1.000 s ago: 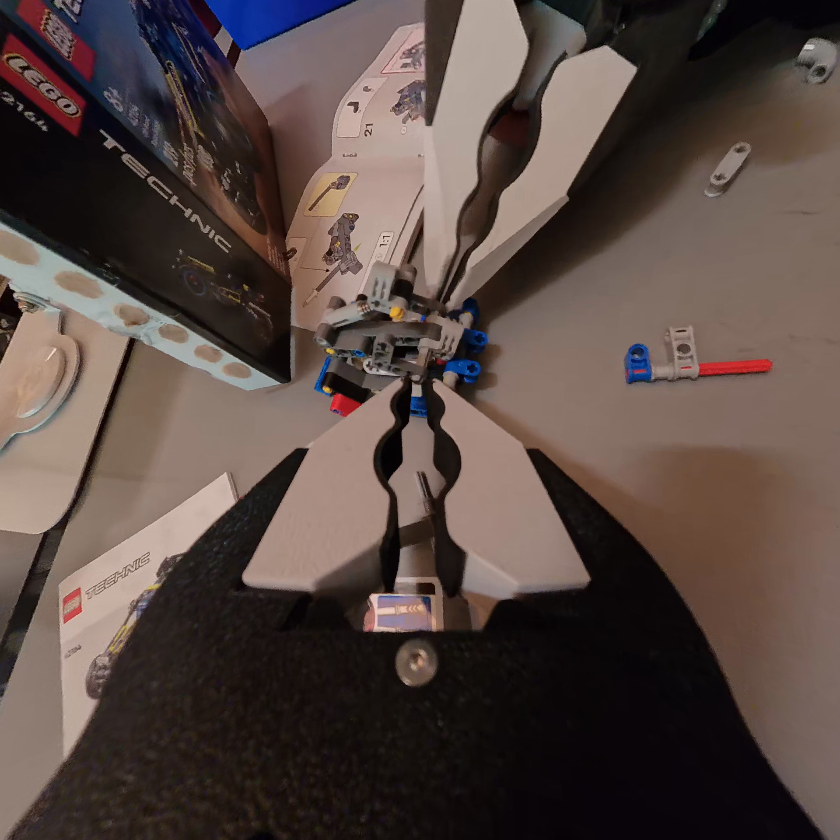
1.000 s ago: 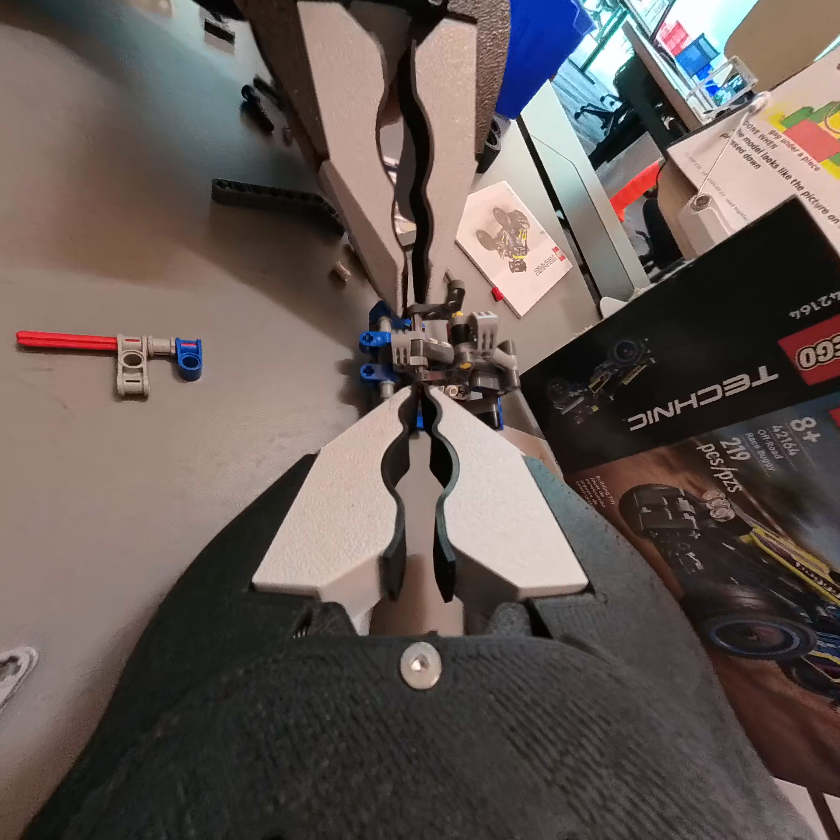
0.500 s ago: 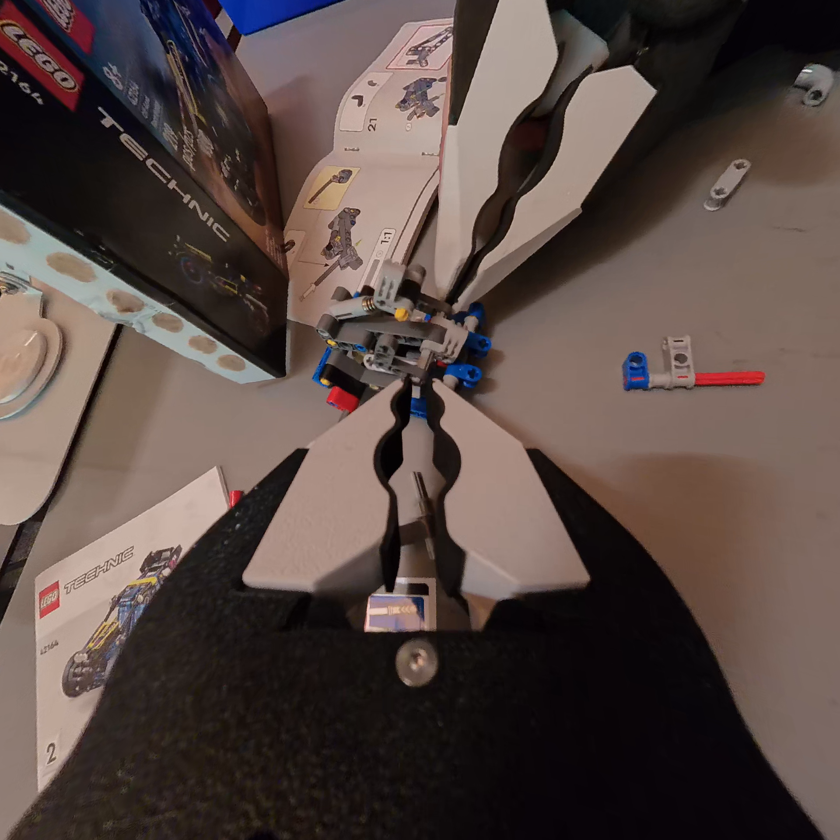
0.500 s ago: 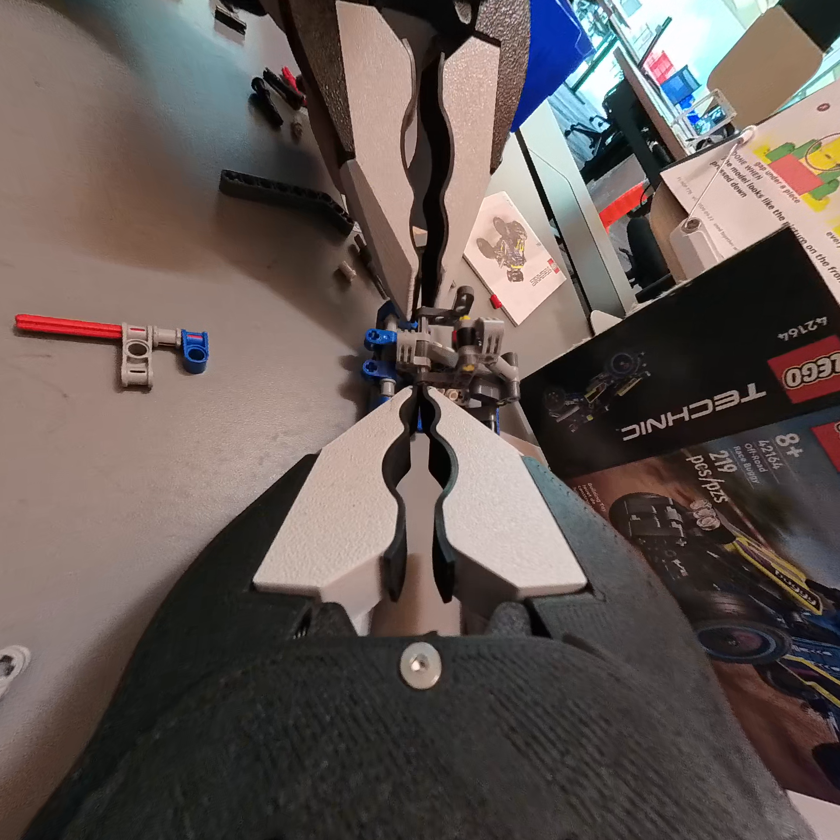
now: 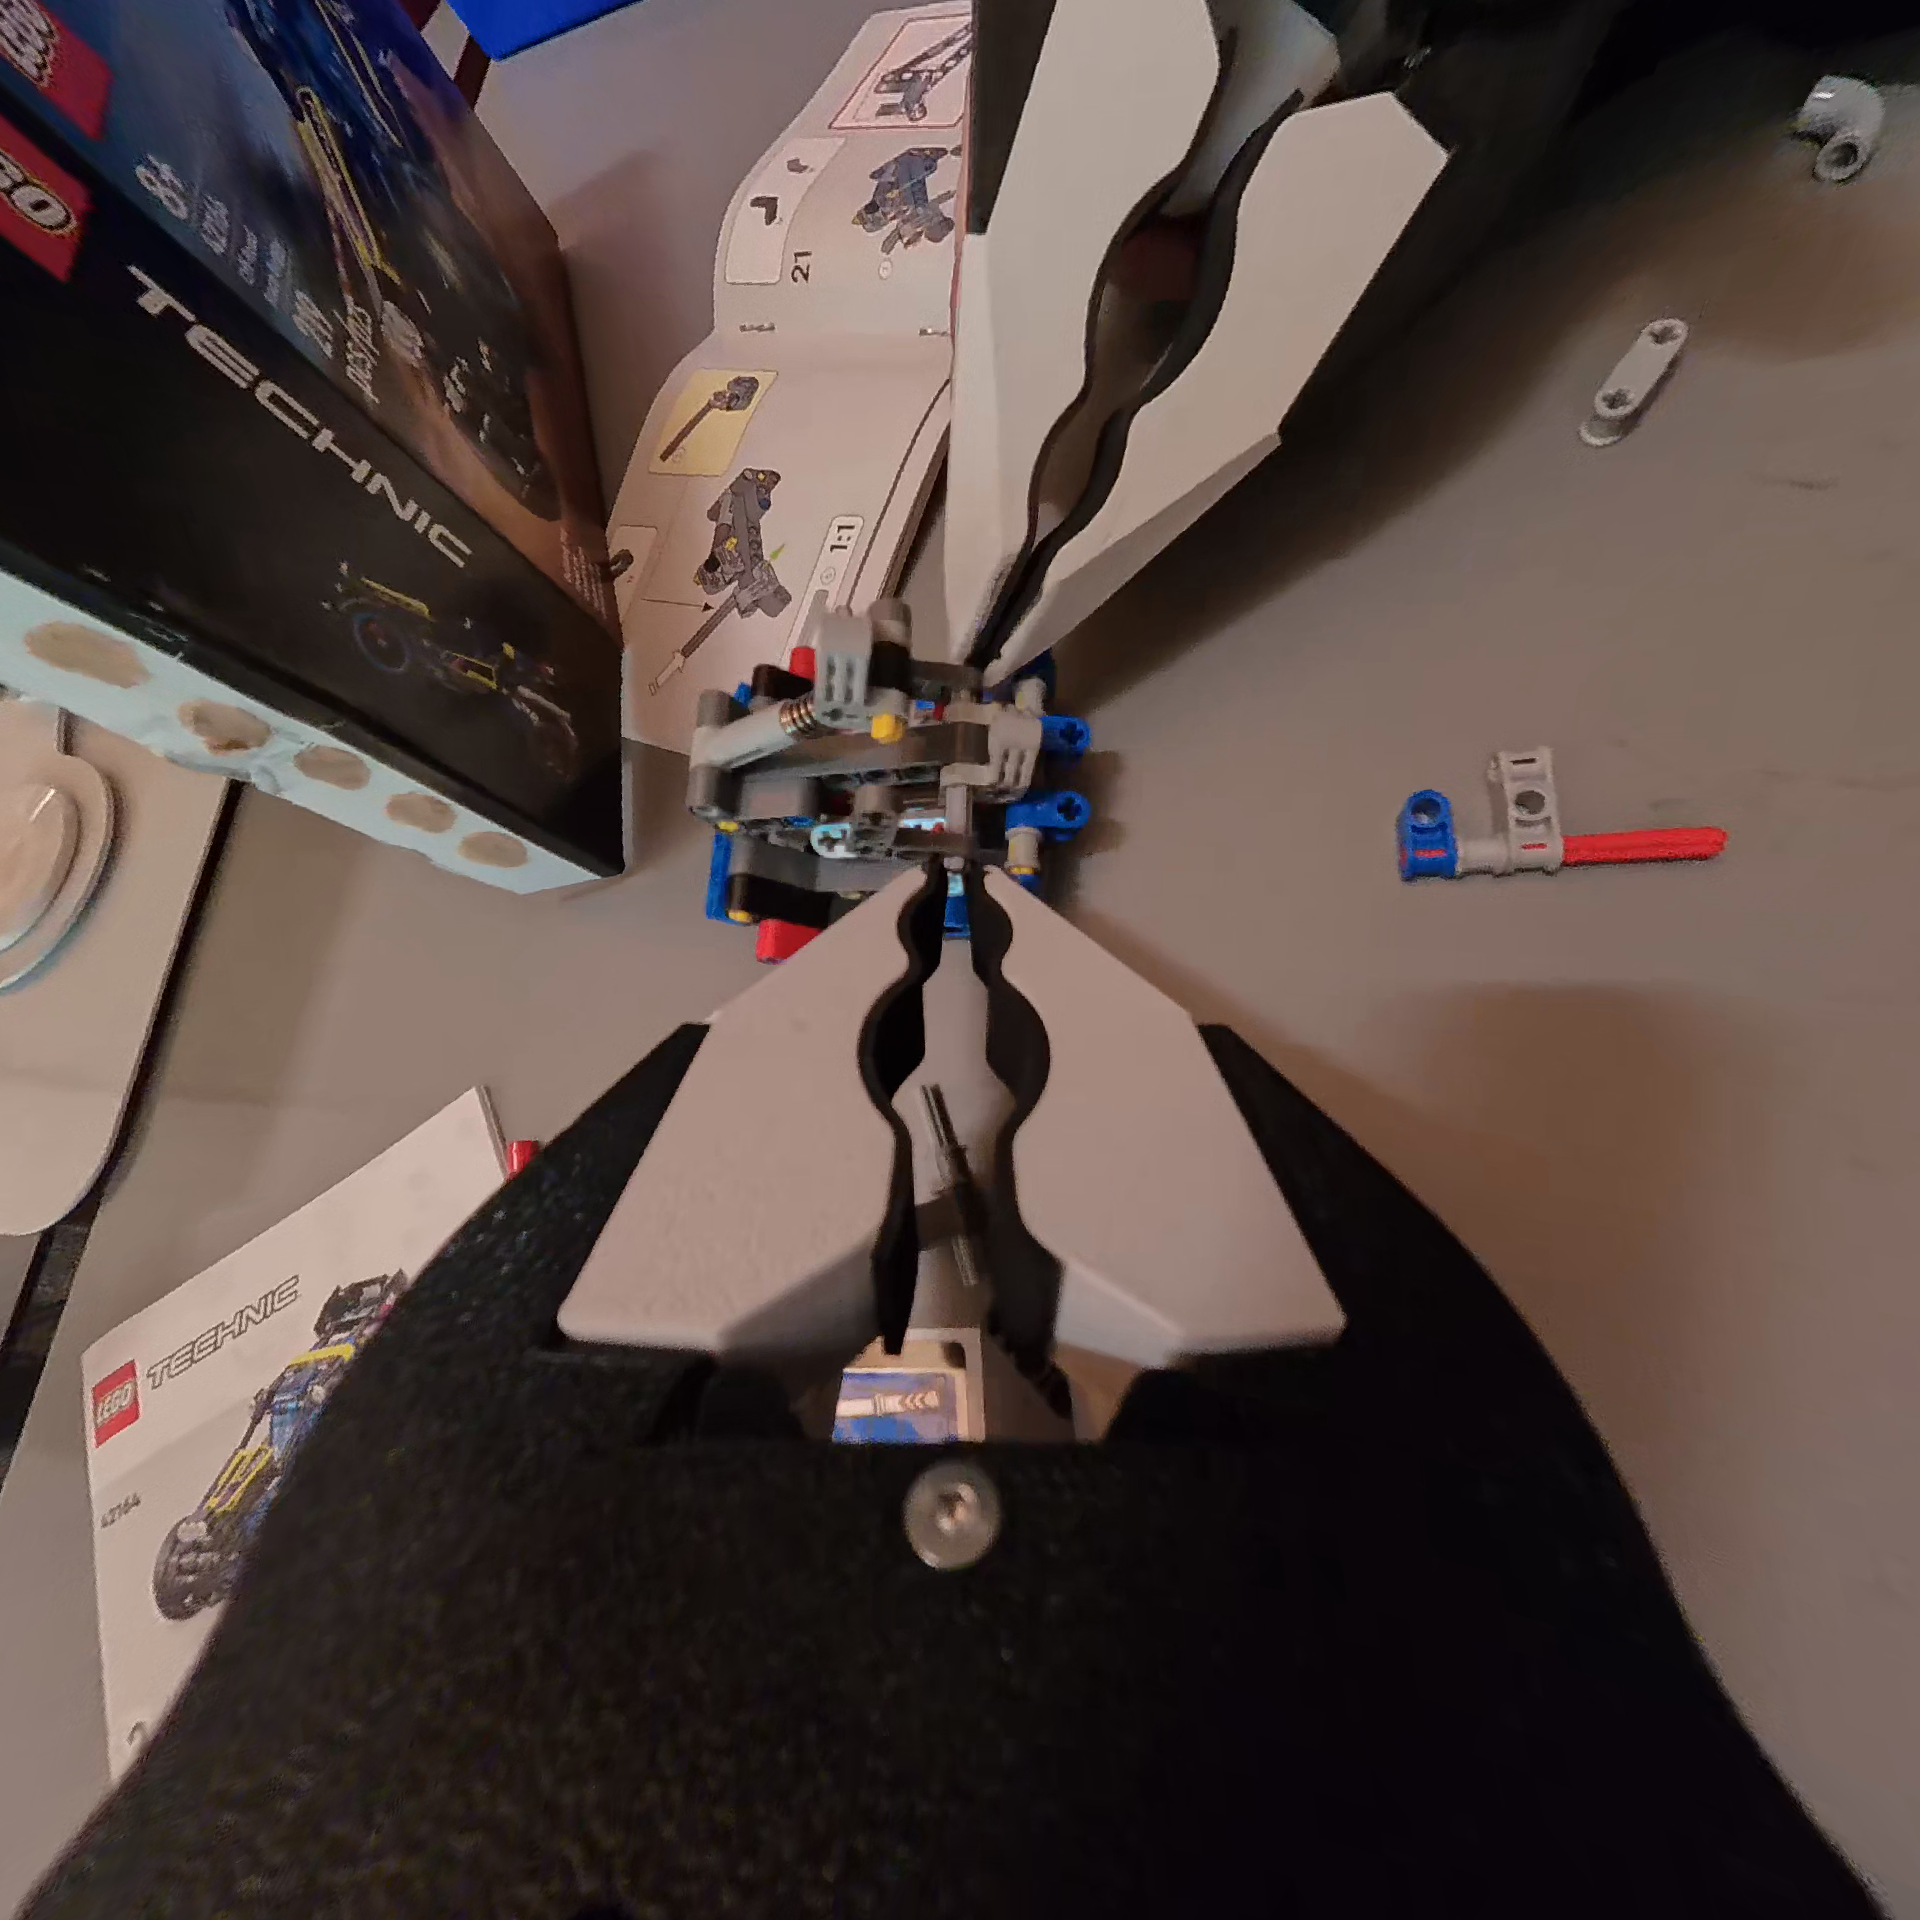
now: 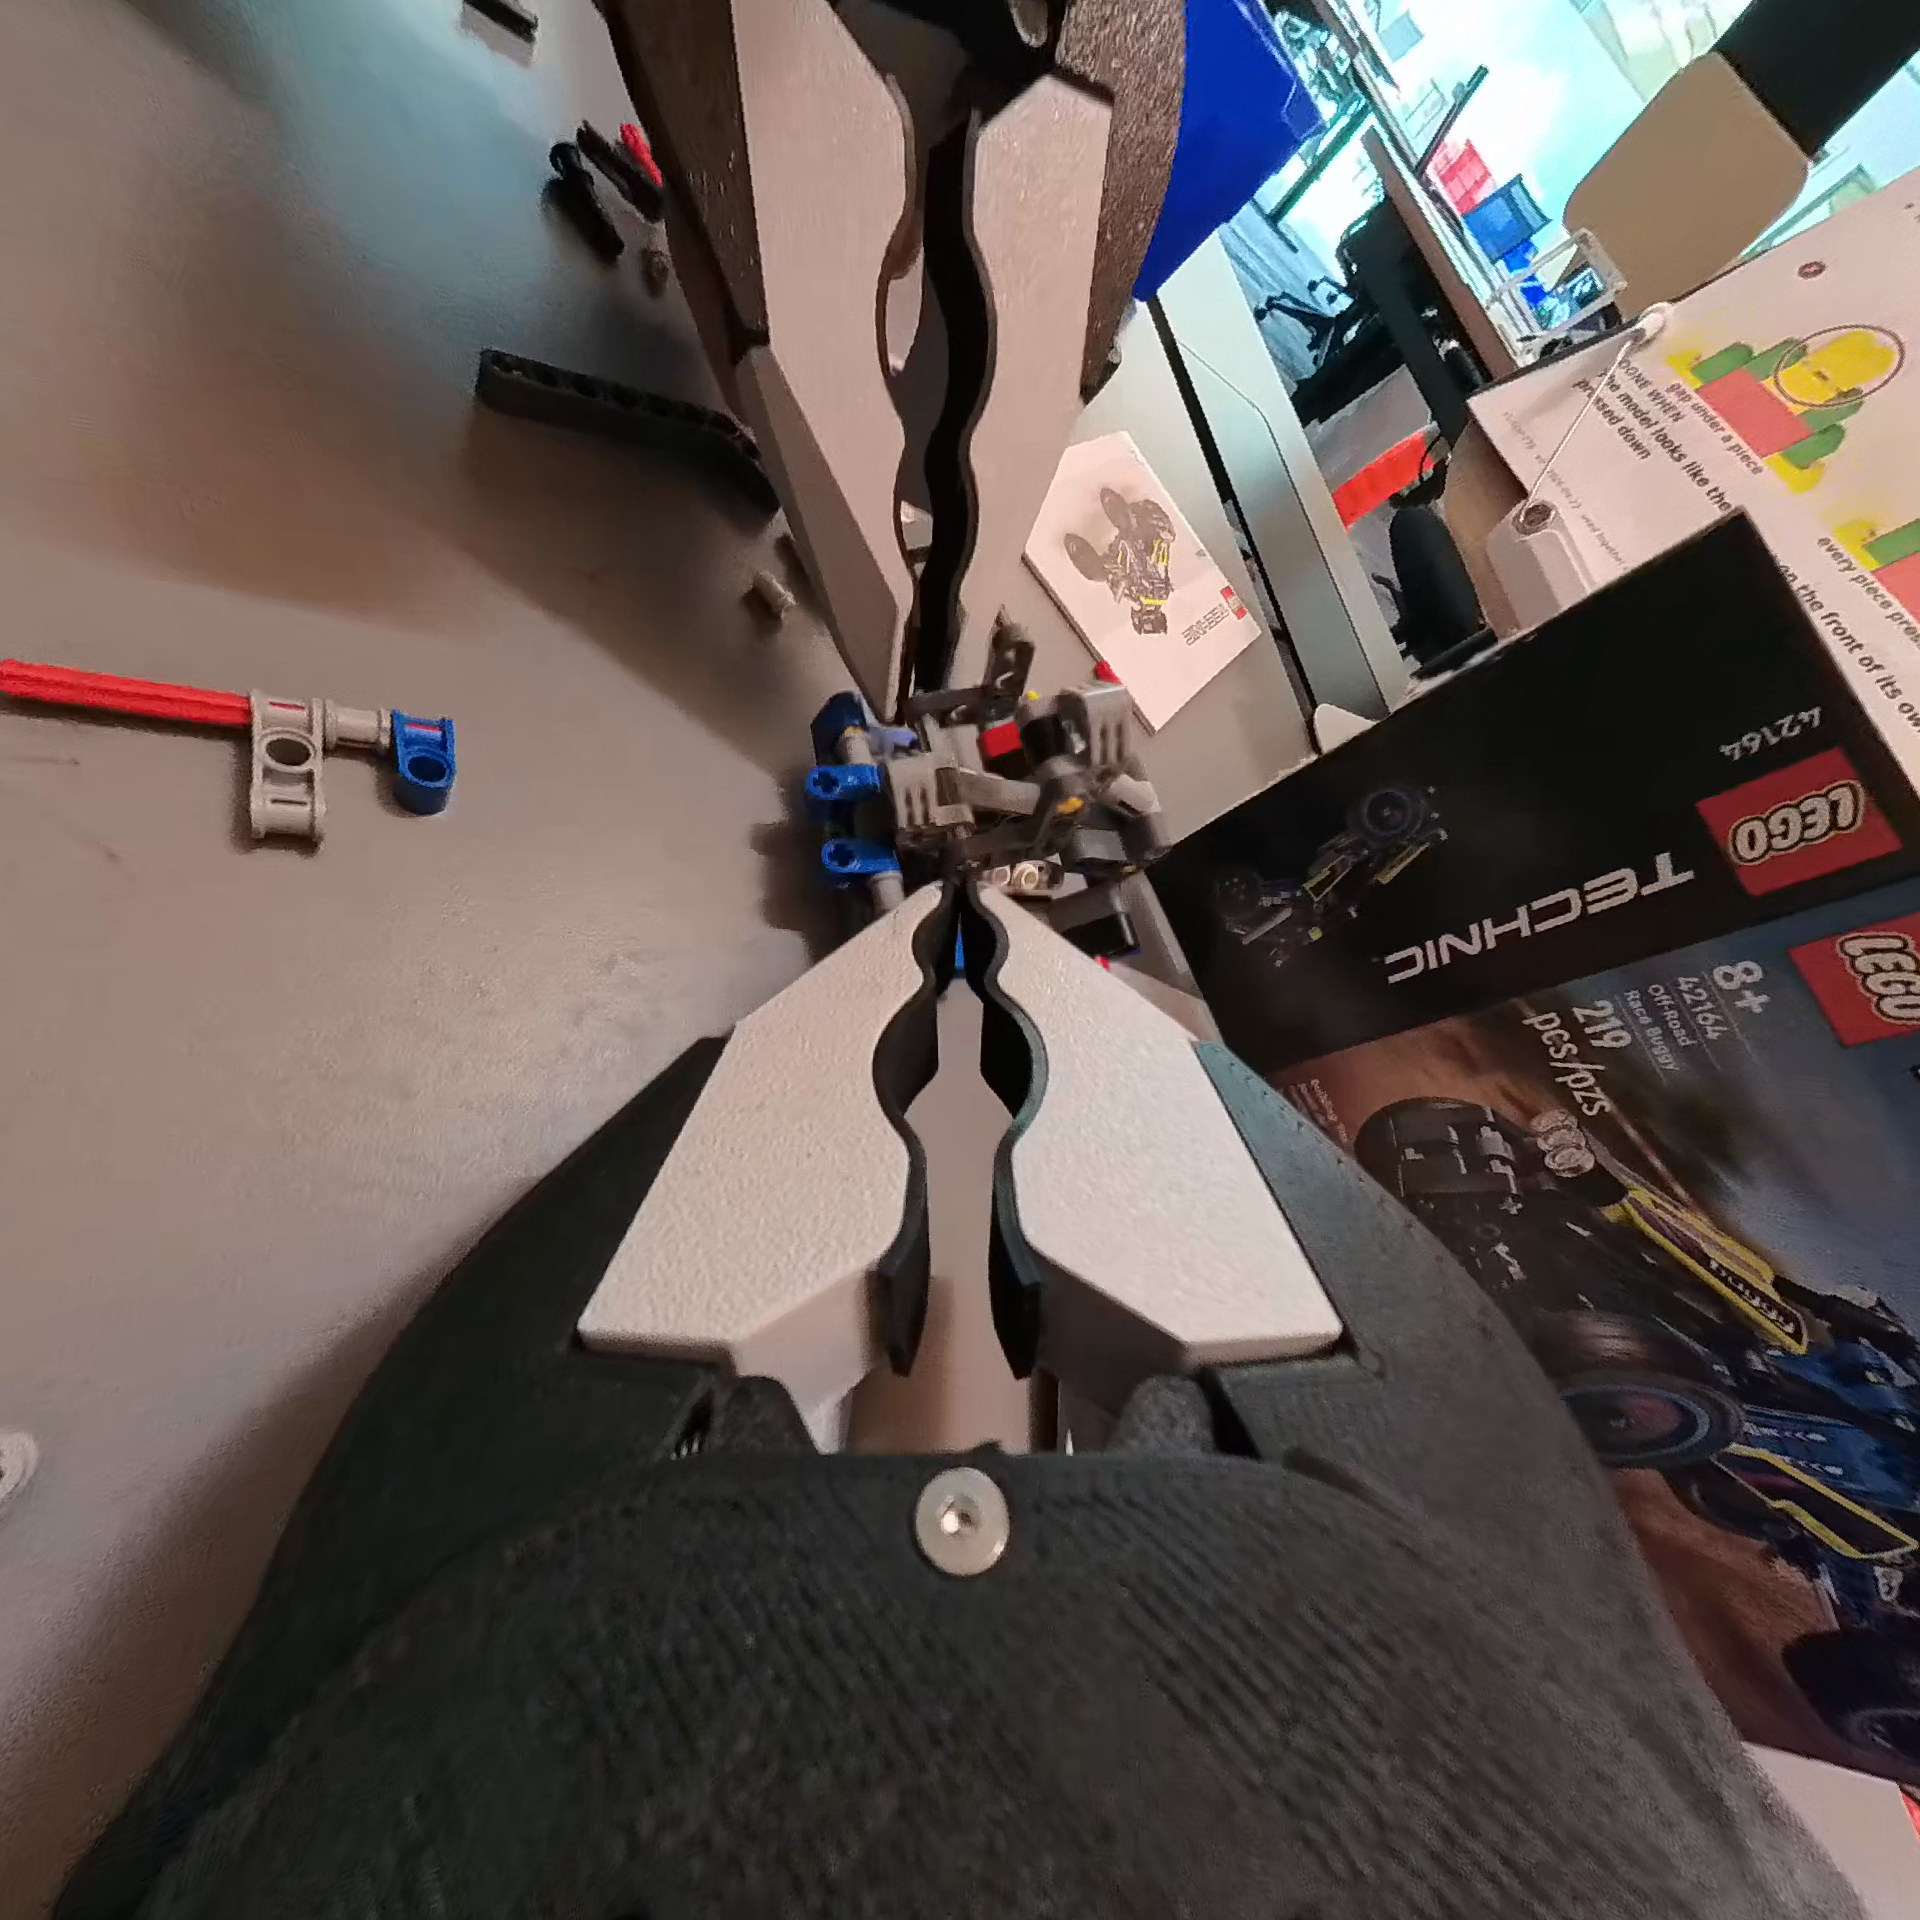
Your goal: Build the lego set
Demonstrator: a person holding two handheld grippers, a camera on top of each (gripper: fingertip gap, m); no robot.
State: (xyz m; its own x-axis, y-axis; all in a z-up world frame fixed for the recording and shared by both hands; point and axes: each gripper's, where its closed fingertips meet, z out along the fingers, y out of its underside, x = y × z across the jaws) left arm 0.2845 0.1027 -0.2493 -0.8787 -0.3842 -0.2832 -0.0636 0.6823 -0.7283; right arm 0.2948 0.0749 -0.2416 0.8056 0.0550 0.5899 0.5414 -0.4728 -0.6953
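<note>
Left gripper (image 5: 951,883): its fingers were drawn nearly together, tips pinching a thin dark bar on the near edge of the toy brick model (image 5: 873,769).
Right gripper (image 6: 961,899): fingers closed to a slit, nipping the opposite edge of the same model.
Model: it sat between the two grippers over the grey table (image 5: 1455,1143), blue pegs sticking out on one side.
Risk: both grips looked to be on thin parts, so I judged a twist or pull between them could pop a piece loose or let the model slip and drop.
Around: a red rod with grey and blue connectors (image 5: 1538,831) lay well apart, and a small grey link (image 5: 1631,382) farther off.
In the way: the dark toy box (image 5: 312,468) stood just beside the model, with an open instruction booklet (image 5: 790,416) behind it, leaving little room on that side.
</note>
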